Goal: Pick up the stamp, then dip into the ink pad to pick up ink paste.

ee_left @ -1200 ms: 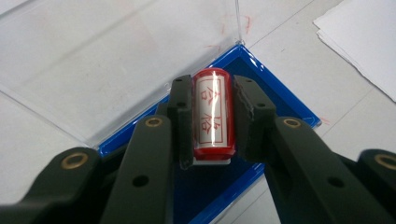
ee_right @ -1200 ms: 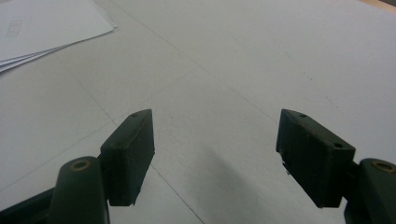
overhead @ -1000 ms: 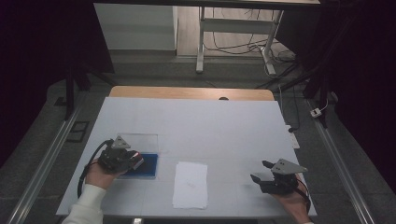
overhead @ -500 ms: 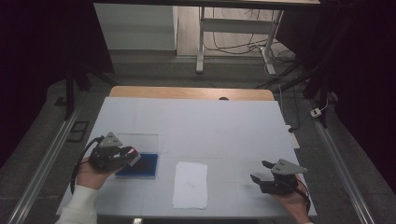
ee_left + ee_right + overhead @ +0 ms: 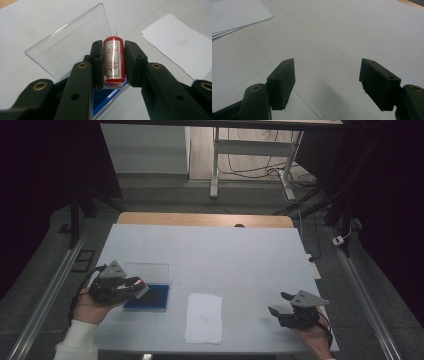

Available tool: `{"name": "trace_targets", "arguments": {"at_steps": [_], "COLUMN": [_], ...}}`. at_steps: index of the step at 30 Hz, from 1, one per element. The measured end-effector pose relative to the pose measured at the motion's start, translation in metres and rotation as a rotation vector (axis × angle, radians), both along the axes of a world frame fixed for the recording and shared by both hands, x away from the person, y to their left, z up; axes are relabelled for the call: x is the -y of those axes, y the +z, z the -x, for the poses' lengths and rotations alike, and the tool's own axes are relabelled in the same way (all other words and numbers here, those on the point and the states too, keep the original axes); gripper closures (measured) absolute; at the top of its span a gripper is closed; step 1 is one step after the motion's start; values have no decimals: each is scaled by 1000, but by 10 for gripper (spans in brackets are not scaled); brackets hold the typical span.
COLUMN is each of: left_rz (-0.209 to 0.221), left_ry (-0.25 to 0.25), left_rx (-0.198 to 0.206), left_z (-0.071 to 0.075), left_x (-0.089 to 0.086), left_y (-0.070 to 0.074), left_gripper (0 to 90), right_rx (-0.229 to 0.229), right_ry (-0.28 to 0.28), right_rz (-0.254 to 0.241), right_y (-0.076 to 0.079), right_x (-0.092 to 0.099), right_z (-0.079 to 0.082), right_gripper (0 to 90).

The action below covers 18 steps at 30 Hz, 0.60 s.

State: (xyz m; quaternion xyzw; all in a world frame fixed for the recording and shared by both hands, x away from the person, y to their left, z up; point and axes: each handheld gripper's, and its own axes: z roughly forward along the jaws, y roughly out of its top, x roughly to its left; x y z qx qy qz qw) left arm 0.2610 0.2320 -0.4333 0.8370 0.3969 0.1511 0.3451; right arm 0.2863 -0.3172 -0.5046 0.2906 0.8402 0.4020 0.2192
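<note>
You are holding a red stamp (image 5: pixel 114 62) in your left hand-held gripper (image 5: pixel 131 286), its black jaws pressing on the stamp's two sides, so it is lying crosswise between them with its printed label facing up in the left gripper view. It is hovering just over the blue ink pad (image 5: pixel 148 297), whose clear lid (image 5: pixel 147 270) is lying open behind it on the desk (image 5: pixel 230 250). Judging from this, you are either inking the stamp or carrying it away toward the paper. Keep the squeeze even, because the stamp is round-bodied and could roll or twist between the flat pads. Before you press anywhere, be turning your wrist so the stamp's face, which I cannot make out here, is meeting the surface flat rather than on an edge.

Further right, the white sheets of paper (image 5: pixel 204 317) are lying near the front edge of the desk, a little apart from the ink pad. Bring the stamp over them level and lower it straight down; a sideways drag would likely smear the print.

At the far right, your right hand-held gripper (image 5: pixel 279 303) is resting low over bare desk with its jaws spread wide and holding nothing. Consider using it to steady the paper's near corner while you are stamping.
</note>
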Motion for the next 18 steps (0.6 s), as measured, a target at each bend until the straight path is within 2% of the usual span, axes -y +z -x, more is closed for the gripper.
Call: {"name": "trace_targets", "arguments": {"at_steps": [11, 15, 18], "left_rz": [-27, -61, -68], "left_ry": [-34, -46, -50], "left_rx": [-27, -48, -57], "left_z": [-5, -11, -12], "left_x": [11, 19, 21], "left_y": [-10, -19, -22], "left_gripper": [700, 700, 700], "right_rx": [-4, -6, -7], "right_ry": [2, 4, 4], "right_rz": [2, 5, 3], "right_y": [-1, -1, -2], "right_x": [0, 0, -1], "right_z": [0, -1, -1], "right_gripper": [284, 284, 284]}}
